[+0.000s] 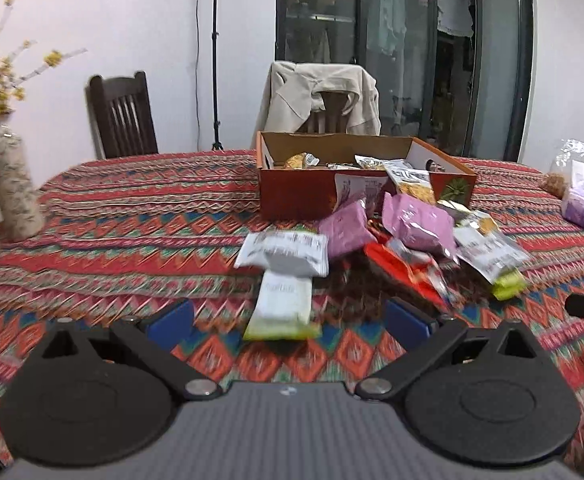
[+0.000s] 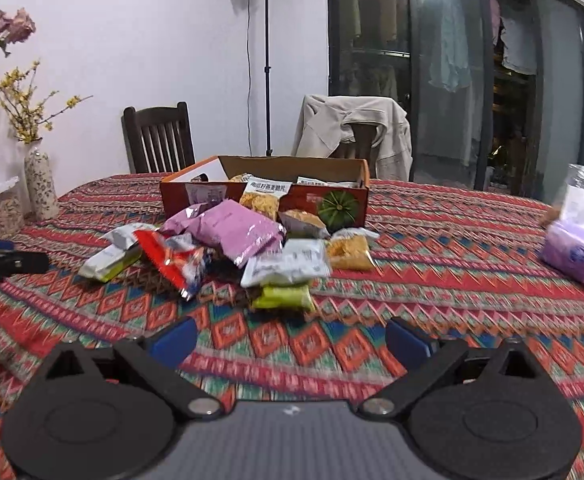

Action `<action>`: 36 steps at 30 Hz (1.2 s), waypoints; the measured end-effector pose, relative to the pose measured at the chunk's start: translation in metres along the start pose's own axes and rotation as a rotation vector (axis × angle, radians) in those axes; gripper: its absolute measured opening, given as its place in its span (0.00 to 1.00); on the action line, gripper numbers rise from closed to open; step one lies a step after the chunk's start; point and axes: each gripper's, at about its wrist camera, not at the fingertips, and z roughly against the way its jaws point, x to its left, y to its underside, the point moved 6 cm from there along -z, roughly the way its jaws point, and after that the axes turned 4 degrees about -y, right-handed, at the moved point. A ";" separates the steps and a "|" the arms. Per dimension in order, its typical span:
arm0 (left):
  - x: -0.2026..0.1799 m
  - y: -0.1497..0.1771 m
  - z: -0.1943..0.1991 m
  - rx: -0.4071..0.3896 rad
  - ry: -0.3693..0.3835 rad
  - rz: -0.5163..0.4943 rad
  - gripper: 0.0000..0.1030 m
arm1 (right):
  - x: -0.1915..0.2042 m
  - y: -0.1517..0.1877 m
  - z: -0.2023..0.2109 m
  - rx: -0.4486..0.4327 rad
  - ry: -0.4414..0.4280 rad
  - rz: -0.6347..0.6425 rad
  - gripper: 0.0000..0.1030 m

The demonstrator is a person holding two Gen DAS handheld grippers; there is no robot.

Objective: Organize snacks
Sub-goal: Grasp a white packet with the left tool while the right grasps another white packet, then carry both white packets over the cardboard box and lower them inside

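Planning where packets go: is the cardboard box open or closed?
Open. The cardboard box has no lid over it, and both views show snack packets lying inside, with one packet draped over its front wall.

Motion blurred the white snack packet (image 1: pixel 282 250); its print was unreadable. The cardboard box (image 1: pixel 292 194) hid most snacks inside. A purple tissue pack (image 2: pixel 576 254) was cut off at the right edge.
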 end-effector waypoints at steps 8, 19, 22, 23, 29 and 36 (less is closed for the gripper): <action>0.000 -0.027 -0.079 0.034 -0.002 -0.031 1.00 | -0.002 -0.026 -0.082 0.071 0.017 0.066 0.90; 0.009 -0.024 -0.115 0.052 0.077 0.029 0.66 | 0.004 -0.035 -0.139 0.124 0.017 0.126 0.72; 0.008 -0.027 -0.108 0.019 0.077 0.019 0.60 | 0.002 -0.036 -0.136 0.112 0.012 0.115 0.66; 0.008 -0.027 -0.105 0.013 0.083 0.019 0.59 | 0.001 -0.036 -0.134 0.109 0.011 0.108 0.65; 0.007 -0.027 -0.075 -0.012 0.080 0.038 0.57 | -0.006 -0.030 -0.115 0.110 0.006 0.075 0.61; 0.013 -0.010 -0.007 -0.035 0.050 0.138 0.57 | -0.008 -0.018 -0.067 0.083 0.007 0.047 0.61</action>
